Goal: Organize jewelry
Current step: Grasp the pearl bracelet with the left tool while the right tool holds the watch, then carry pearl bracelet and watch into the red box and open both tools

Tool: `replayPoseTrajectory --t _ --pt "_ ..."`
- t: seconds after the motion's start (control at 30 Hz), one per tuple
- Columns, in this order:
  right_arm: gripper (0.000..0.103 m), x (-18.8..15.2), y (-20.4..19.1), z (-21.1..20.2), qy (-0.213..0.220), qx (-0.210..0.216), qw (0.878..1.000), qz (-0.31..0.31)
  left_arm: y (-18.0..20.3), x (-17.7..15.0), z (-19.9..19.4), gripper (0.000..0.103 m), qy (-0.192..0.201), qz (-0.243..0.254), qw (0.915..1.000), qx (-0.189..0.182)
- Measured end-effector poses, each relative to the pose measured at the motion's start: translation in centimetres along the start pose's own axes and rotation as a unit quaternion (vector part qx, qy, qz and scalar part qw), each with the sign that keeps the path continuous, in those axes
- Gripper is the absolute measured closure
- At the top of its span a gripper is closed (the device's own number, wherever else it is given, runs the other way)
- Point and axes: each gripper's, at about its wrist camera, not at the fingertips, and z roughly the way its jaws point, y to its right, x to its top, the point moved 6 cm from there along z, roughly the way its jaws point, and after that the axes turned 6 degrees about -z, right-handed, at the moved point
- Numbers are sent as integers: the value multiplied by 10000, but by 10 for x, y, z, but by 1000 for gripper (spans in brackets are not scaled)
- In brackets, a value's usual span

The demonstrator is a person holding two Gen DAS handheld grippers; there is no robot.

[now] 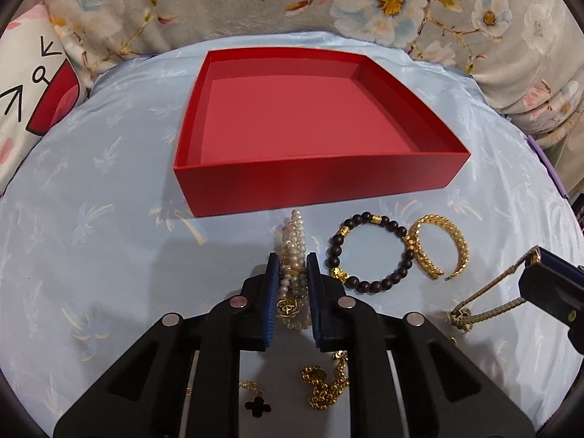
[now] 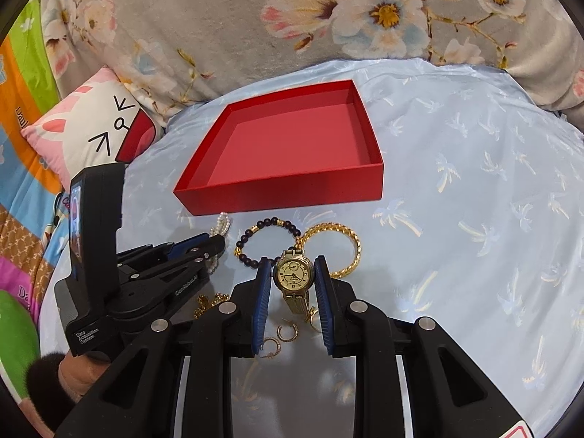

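An open red box [image 1: 314,182] stands empty on the light blue cloth, also in the right wrist view [image 2: 284,193]. My left gripper [image 1: 292,266] is shut on a pearl bracelet [image 1: 292,241]. My right gripper [image 2: 294,270] is shut on a gold watch [image 2: 294,273], lifted so its band [image 1: 489,292] hangs. In front of the box lie a dark bead bracelet [image 1: 368,252] and a gold bangle [image 1: 438,248], both also in the right wrist view: bead bracelet [image 2: 262,230], bangle [image 2: 343,248].
A gold chain necklace [image 1: 325,383] and a black clover pendant [image 1: 257,405] lie under my left gripper. Small gold hoop earrings [image 2: 286,332] lie under my right gripper. A cartoon pillow [image 2: 91,131] and a floral blanket [image 2: 292,18] border the cloth.
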Motion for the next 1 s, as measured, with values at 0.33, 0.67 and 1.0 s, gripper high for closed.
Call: replayPoseTrajectory --t 0.33,0.67,1.0 --pt "81 71 12 -28 514 59 9983 -260 5 59 -66 89 529 -63 9970 -567" --pt "81 190 23 17 736 208 9961 -429 10 179 -33 89 753 -17 9950 -662" --pt "81 231 55 146 -12 298 9996 -22 -7 224 66 89 333 -190 9987 -324"
